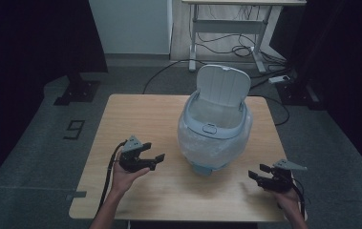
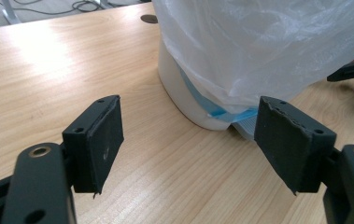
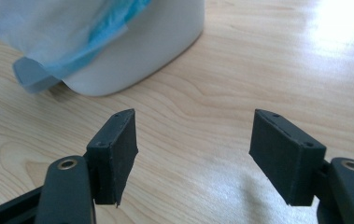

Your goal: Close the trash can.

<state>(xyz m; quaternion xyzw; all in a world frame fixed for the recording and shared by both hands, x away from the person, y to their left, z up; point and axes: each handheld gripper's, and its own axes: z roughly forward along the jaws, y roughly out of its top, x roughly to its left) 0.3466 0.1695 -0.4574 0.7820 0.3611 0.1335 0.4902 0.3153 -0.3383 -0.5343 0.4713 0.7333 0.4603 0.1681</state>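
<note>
A white and pale-blue pedal bin [image 1: 214, 136] stands in the middle of the wooden table [image 1: 135, 114], its lid [image 1: 224, 83] tipped up. A clear plastic bag [image 1: 188, 138] lines it and hangs down over the outside. My left gripper [image 1: 155, 153] hovers just left of the bin, open and pointing at its base, with nothing between the pads. In the left gripper view the open gripper [image 2: 188, 135] faces the bin's base [image 2: 188, 105] and bag [image 2: 268, 42]. My right gripper [image 1: 259, 172] is open near the front right. The right gripper view has the gripper [image 3: 193, 140] aimed past the bin's base [image 3: 146, 42] and pedal [image 3: 30, 77].
The table's front edge [image 1: 178, 217] runs close to both hands. Behind the table stand a white desk frame [image 1: 231, 28] with cables [image 1: 236, 50] on the floor and a dark stand base [image 1: 76, 90] at the left. A "9" mark [image 1: 75, 129] lies on the floor.
</note>
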